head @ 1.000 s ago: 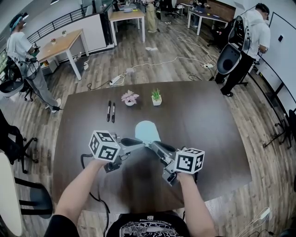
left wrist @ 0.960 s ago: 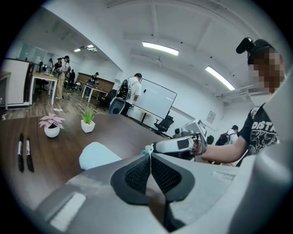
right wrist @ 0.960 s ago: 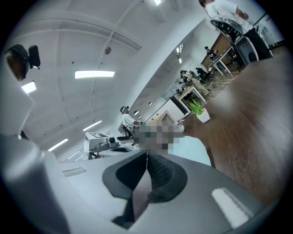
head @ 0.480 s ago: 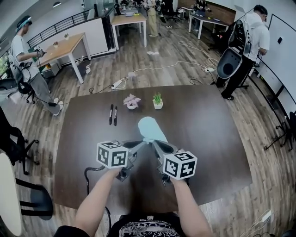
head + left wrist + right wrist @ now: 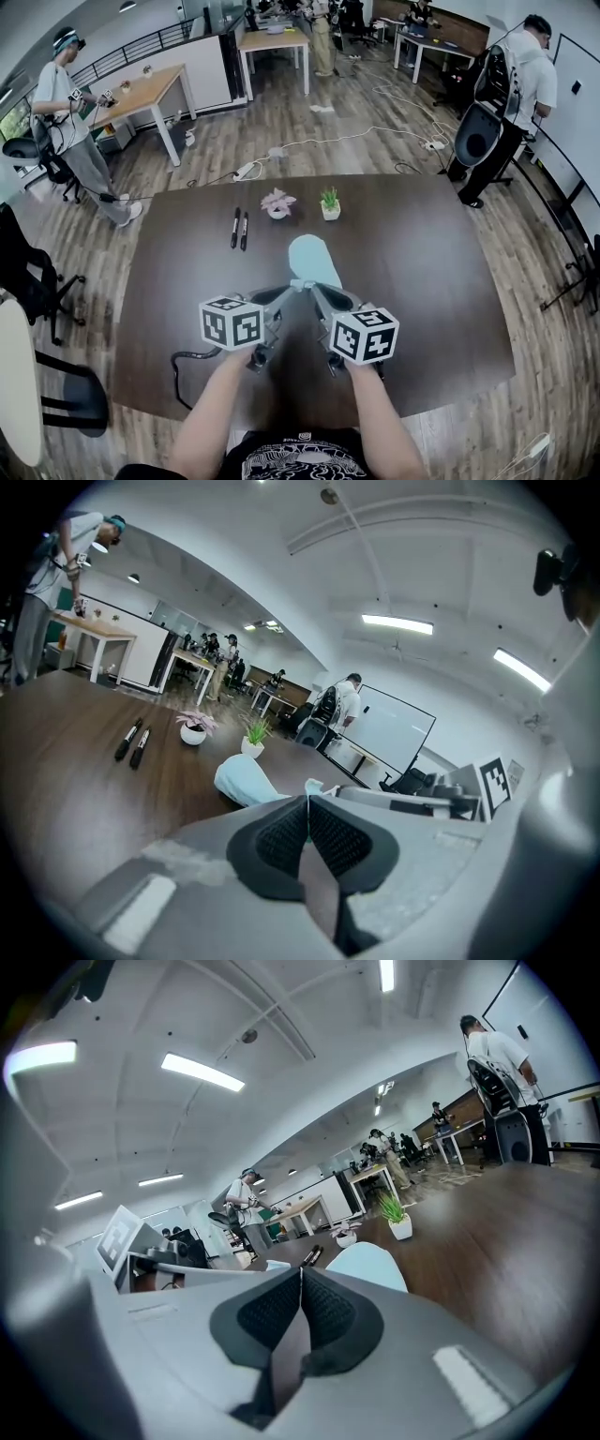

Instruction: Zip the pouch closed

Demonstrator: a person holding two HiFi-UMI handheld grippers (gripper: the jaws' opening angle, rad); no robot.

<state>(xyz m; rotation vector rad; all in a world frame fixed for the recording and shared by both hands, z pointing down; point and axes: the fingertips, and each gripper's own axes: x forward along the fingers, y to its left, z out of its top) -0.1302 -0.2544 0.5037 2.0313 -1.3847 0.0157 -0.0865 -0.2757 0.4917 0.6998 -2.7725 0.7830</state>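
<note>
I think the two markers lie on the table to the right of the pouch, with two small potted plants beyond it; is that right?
Not quite. The head view shows the two markers lying to the left of the pouch, not to its right. The two small potted plants do stand beyond it on the table.

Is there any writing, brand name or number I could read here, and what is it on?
Nothing legible anywhere.
Cubes on the left hand-held gripper and right hand-held gripper: black-and-white square patterns, not writing.
T-shirt print: too small to read.
Markers: labels too small to read.
Pouch: no print visible.
</note>
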